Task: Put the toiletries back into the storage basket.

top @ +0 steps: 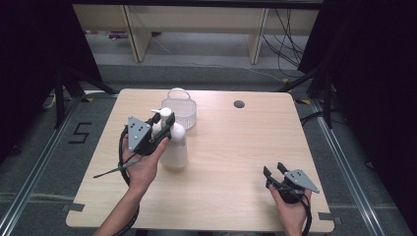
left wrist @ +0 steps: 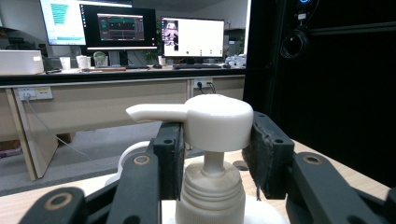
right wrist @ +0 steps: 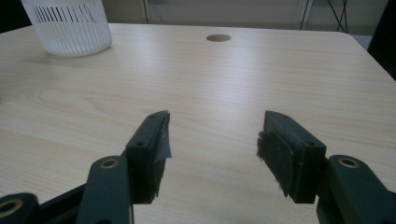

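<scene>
A white pump bottle [top: 175, 153] stands upright on the left half of the wooden table [top: 231, 147]. My left gripper [top: 164, 129] is at its top, shut on the pump head [left wrist: 217, 121]; both black pads press against the head's sides, and the spout points left in the left gripper view. The ribbed collar [left wrist: 210, 191] and stem sit just below the jaws. Near the table's front right, my right gripper [top: 275, 169] is held low over bare wood, open with nothing between its fingers [right wrist: 212, 135].
A white slotted basket [top: 187, 118] stands just behind the bottle, also at the far left in the right gripper view [right wrist: 70, 28]. A round cable hole [top: 239, 104] lies near the far edge. Desk legs and cables are on the floor beyond the table.
</scene>
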`<state>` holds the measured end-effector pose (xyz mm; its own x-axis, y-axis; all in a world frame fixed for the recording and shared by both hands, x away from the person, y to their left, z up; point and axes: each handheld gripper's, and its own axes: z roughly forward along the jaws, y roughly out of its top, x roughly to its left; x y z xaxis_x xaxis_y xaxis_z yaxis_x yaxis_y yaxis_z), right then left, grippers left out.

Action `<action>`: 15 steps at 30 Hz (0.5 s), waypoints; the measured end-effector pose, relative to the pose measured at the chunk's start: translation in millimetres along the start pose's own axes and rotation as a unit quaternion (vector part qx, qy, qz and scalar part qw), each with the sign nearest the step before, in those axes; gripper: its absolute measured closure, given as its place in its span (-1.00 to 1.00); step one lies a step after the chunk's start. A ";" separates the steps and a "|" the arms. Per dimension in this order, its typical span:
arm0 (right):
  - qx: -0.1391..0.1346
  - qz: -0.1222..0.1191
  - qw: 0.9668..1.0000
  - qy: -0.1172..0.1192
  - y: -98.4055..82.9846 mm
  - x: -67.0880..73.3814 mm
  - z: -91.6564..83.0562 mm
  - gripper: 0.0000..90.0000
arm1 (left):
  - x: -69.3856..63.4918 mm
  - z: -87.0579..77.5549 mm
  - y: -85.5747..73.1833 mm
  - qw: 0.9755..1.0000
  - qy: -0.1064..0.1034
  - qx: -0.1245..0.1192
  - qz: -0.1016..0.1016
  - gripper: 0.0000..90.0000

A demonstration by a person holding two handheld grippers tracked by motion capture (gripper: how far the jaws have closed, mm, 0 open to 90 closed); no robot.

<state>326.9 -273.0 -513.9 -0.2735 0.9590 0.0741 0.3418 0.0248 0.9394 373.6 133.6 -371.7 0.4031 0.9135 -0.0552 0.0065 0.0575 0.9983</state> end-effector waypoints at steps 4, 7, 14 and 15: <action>0.004 -0.003 1.000 0.001 0.2 -0.3 -0.4 -0.05 | 0.8 1.4 1.8 1.000 -0.002 -0.004 0.000 0.31; 0.003 -0.018 1.000 -0.002 0.7 -2.1 -0.4 -0.05 | 1.4 3.4 3.4 1.000 -0.003 -0.008 -0.002 0.31; 0.002 -0.017 1.000 0.002 0.6 -2.1 -0.2 -0.05 | 2.3 7.4 7.1 1.000 -0.007 -0.015 -0.003 0.31; 0.004 -0.008 1.000 0.002 0.4 -0.7 -0.5 -0.05 | 2.5 8.3 8.1 1.000 -0.008 -0.015 -0.002 0.31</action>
<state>326.8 -273.8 -513.4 -0.2819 0.9575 0.0609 0.3449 0.0419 0.9377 382.2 133.0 -363.6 0.4170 0.9070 -0.0581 -0.0201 0.0731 0.9971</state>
